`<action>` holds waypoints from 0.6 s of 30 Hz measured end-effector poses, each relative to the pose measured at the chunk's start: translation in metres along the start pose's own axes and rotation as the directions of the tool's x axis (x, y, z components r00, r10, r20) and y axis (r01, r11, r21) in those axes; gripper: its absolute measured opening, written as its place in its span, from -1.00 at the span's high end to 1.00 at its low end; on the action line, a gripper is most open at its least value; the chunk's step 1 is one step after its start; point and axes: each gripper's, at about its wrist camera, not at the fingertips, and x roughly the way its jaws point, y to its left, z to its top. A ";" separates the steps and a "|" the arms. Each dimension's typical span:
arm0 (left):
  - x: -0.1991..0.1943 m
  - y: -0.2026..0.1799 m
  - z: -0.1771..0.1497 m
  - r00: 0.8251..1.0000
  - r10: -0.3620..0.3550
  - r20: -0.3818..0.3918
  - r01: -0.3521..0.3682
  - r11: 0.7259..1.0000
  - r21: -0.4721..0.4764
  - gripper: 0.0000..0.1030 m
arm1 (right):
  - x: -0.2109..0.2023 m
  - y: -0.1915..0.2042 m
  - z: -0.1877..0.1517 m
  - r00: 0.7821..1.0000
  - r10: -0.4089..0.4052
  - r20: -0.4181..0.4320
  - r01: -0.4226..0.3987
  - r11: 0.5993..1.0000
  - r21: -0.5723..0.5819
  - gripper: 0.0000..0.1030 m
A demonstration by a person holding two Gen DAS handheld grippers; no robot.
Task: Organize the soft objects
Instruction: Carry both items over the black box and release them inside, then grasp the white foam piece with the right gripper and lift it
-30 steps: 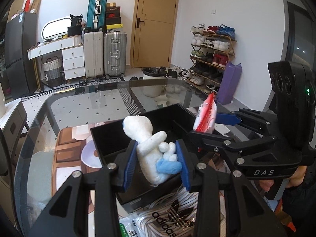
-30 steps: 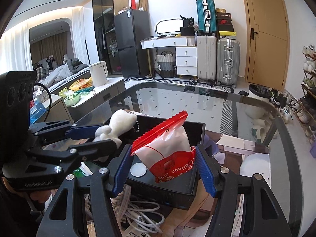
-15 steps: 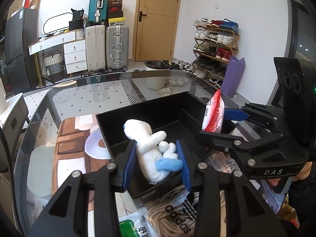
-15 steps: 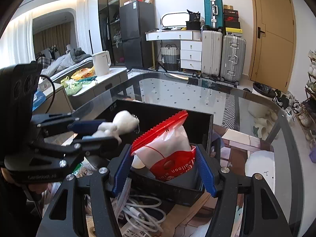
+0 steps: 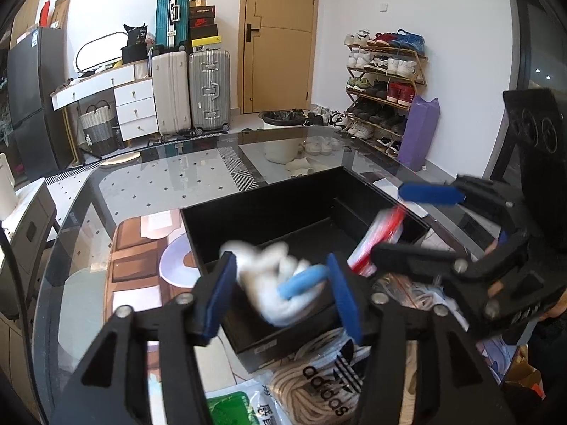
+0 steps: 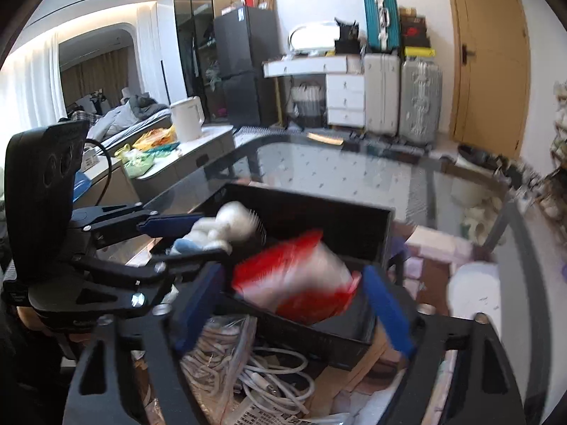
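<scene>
Plush toy (image 5: 280, 283) left of pouch (image 5: 375, 241)

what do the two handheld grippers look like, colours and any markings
Both the left gripper and the right gripper are black linkage frames with silver bolts and flat blue pads on the fingers. Each carries a boxy black housing with round ports. The left one has a black cable behind its housing; lettering on both frames is blurred.
</scene>
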 end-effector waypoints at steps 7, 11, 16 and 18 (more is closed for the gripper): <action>-0.027 -0.005 -0.005 0.999 -0.020 0.044 0.020 1.000 0.006 -0.90 | -0.033 -0.017 0.004 0.997 -0.051 0.051 0.049 0.998 0.043 -0.97; -0.048 -0.004 -0.011 0.995 0.002 0.100 0.000 1.000 -0.011 -1.00 | -0.054 -0.020 -0.003 0.995 -0.084 0.058 0.081 0.995 0.051 -0.99; -0.061 0.006 -0.022 0.988 0.095 0.120 -0.088 0.994 -0.057 -1.00 | -0.071 -0.024 -0.025 0.993 -0.102 0.051 0.099 0.993 0.060 -0.99; -0.065 0.011 -0.028 0.988 0.098 0.121 -0.087 0.991 -0.097 -1.00 | -0.073 -0.026 -0.035 0.995 -0.097 0.035 0.095 0.993 0.066 -0.99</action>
